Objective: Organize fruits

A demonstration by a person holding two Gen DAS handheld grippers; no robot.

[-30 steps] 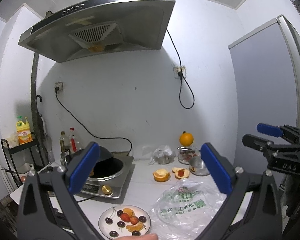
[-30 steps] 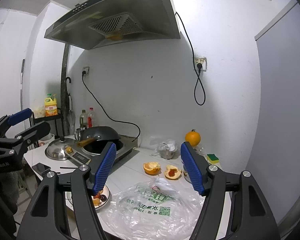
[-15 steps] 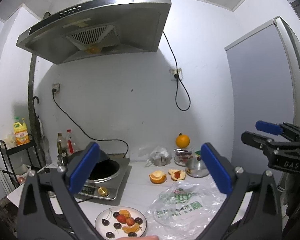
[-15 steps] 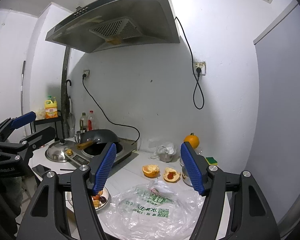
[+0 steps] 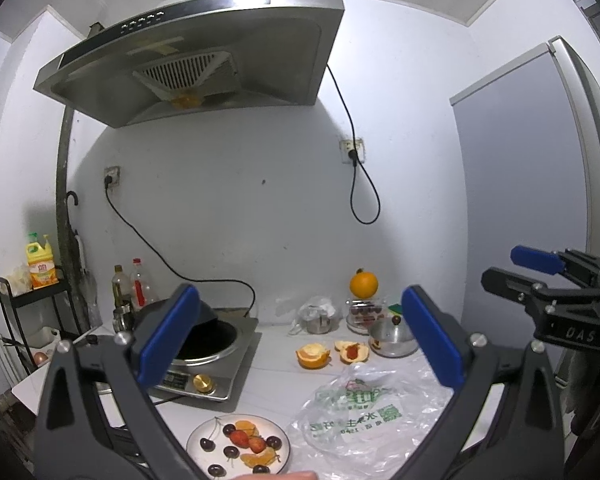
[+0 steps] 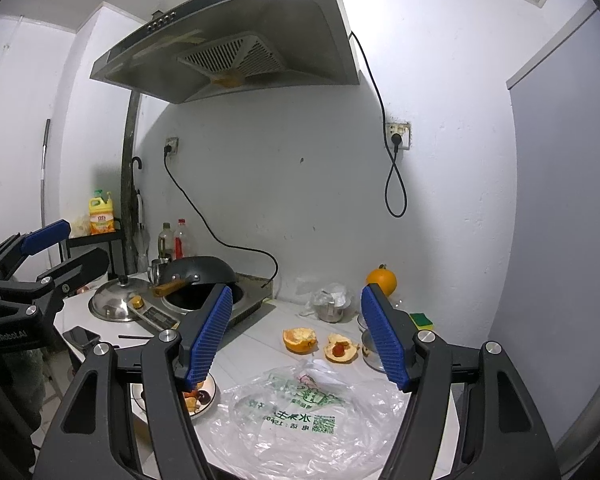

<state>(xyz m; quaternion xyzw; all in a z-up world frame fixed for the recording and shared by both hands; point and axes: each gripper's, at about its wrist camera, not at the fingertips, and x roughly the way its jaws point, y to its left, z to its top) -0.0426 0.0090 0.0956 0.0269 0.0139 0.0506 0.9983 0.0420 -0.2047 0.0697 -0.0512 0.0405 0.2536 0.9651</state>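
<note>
White kitchen counter (image 5: 276, 392) w/ range hood (image 5: 196, 56) above. Plate (image 5: 204, 436) at front edge holds cherries, strawberries, orange segments. Clear plastic bag (image 5: 360, 412) just right of plate. Two orange halves (image 5: 332, 354) lie farther back; whole orange (image 5: 363, 285) sits atop jar near wall. Left gripper (image 5: 300, 344) jaws wide apart, nothing held, above counter. Right gripper (image 6: 296, 340) likewise wide, empty.

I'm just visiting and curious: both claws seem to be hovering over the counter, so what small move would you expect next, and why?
Probably the right claw dips toward the orange peel half beyond the plastic bag. Both claws are open and hold nothing, the left claw included, and the plate already has cherries and strawberries on it, while loose fruit pieces lie further back.
</note>
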